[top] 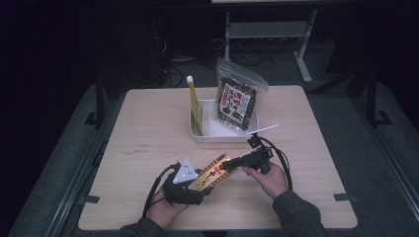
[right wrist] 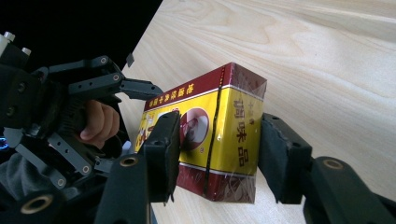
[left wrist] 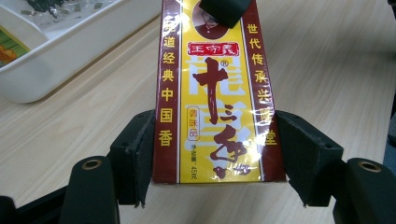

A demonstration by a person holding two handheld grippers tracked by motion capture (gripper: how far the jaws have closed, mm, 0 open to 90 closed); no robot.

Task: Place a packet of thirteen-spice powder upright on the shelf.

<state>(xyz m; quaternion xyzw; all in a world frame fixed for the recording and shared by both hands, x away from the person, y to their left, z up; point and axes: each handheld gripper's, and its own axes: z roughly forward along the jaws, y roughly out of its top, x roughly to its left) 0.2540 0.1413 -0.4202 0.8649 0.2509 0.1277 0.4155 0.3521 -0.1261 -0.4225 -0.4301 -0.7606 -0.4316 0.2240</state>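
A yellow and dark red box (top: 213,171) with Chinese print is held off the table between both grippers. My left gripper (top: 203,184) is shut on its near end, the pads pressing the two long edges (left wrist: 215,158). My right gripper (top: 226,164) comes from the right and clamps the far end across its thickness. In the right gripper view one pad lies on the portrait face of the box (right wrist: 233,135) and the other on the back, the gripper (right wrist: 219,149) closed on it. That pad (left wrist: 224,9) covers the portrait in the left gripper view.
A white tray (top: 197,134) stands behind the box at the table's middle. In it are a bag of dark seaweed snack (top: 238,98) and an upright yellow packet (top: 195,106). A white stick (top: 264,129) juts from its right corner.
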